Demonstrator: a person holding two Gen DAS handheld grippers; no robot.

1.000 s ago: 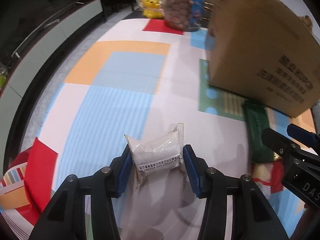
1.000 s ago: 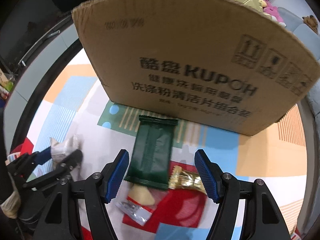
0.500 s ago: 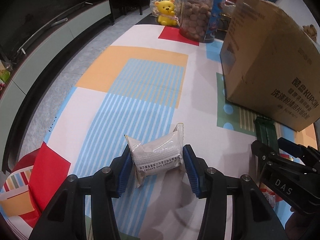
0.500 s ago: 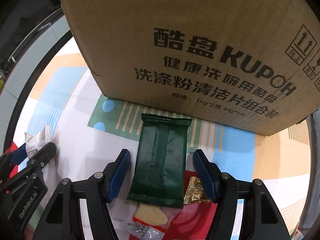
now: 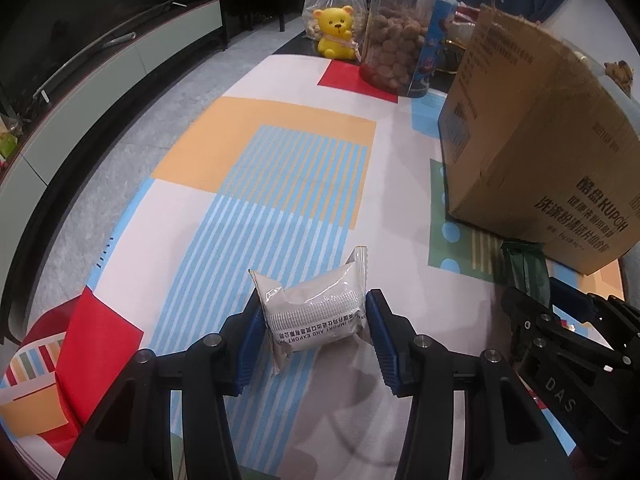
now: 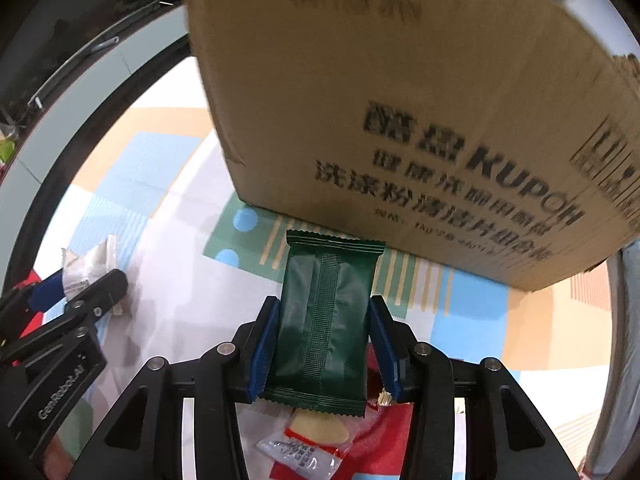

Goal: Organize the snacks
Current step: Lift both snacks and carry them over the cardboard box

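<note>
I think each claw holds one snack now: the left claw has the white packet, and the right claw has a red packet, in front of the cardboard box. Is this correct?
Not quite. The packet in the right claw is dark green, not red, as the right wrist view shows. The rest stands: the left claw grips the white packet, and the cardboard box stands just behind the green one.

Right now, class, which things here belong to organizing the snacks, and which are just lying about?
Job:
white snack packet
green snack packet
cardboard box
clear-wrapped snack

Lying about:
yellow bear toy
cookie jar
patterned mat
</note>
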